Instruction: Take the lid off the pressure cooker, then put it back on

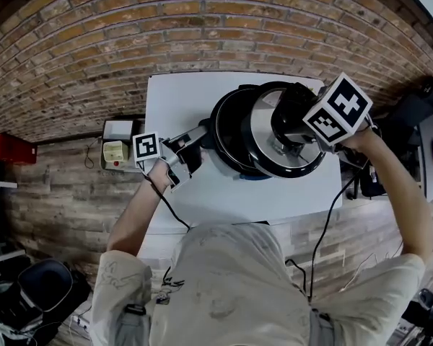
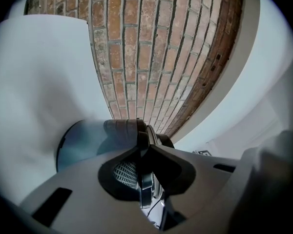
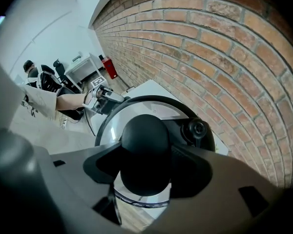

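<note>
Left gripper [image 1: 191, 150]: I hold it level at the pot's left flank, fingers pressed nearly together and pinching the side handle [image 2: 145, 186].
Side handle axis: it sticks out of the pot wall toward the left across the tabletop [image 1: 180, 99], in line with my left fingers.
Pot [image 1: 215, 125]: it stands on the tabletop between the two grippers. The left part of its dark mouth is open to the head view.
Lid [image 1: 260, 132]: it is off centre from the pot and shifted to the right. Its left part overlaps the pot's right part, and it looks raised clear of the rim, though I cannot confirm the gap.
Lid shape: round, so it has no long axis to line up. A small black valve [image 3: 198, 129] sits near its edge on the brick-wall side.
Knob [image 3: 145, 140]: black and domed, at the lid's centre and directly under my right hand.
Right gripper [image 3: 145, 165]: it points steeply down, fingers spread wide around the knob and closed on it from both sides, carrying the lid.
Key relation: the pot mouth lies to the left of the held lid and below it.
Nearer hand: the right one does the lid work, while the left only braces the pot.
My reading: to reseat the lid I would bring it left until its ring is centred on the rim, then lower it flat.
Risk: if the lid tilts, one edge could catch on the rim.
</note>
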Demonstrator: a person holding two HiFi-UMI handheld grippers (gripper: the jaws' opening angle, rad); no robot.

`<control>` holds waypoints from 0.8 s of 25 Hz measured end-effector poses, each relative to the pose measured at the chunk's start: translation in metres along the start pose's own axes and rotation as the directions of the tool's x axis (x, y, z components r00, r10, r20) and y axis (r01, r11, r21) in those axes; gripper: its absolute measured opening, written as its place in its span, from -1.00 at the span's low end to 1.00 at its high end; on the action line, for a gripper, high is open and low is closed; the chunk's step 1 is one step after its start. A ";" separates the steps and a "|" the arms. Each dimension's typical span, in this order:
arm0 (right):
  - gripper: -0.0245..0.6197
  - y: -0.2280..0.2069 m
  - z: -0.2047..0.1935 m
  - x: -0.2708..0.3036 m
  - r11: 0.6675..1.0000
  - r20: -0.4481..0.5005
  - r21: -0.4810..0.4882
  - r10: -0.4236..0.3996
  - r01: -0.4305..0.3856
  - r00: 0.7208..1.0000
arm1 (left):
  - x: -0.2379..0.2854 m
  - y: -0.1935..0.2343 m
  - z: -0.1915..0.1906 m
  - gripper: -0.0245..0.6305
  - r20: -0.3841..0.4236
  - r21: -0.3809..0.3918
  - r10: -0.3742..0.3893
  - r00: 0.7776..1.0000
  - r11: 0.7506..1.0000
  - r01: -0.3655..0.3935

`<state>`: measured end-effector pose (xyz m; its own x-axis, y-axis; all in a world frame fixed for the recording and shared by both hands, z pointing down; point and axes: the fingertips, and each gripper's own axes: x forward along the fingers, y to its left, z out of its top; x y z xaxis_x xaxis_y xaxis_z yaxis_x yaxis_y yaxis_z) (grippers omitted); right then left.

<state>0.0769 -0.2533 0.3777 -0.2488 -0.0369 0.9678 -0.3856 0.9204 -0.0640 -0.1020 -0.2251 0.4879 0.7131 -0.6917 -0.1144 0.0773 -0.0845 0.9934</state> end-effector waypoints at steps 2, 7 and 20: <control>-0.02 -0.007 -0.016 -0.005 0.999 0.006 0.039 -0.019 0.019 1.000 | -0.001 0.001 0.001 -0.72 0.009 -0.006 -0.003 1.000 1.000 0.003; -0.02 -0.021 -0.062 -0.021 0.984 0.035 0.169 -0.058 0.051 0.998 | -0.001 0.001 0.001 -0.72 0.008 0.002 0.019 1.000 1.000 -0.019; -0.01 -0.016 -0.161 -0.044 0.924 0.014 0.367 -0.119 0.106 0.993 | -0.003 0.003 0.004 -0.72 0.012 0.003 0.029 1.000 1.000 -0.029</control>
<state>0.2371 -0.2033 0.3754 -0.2132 -0.1518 0.9652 -0.7090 0.7037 -0.0459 -0.1064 -0.2262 0.4911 0.7063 -0.7026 -0.0860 0.0548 -0.0668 0.9963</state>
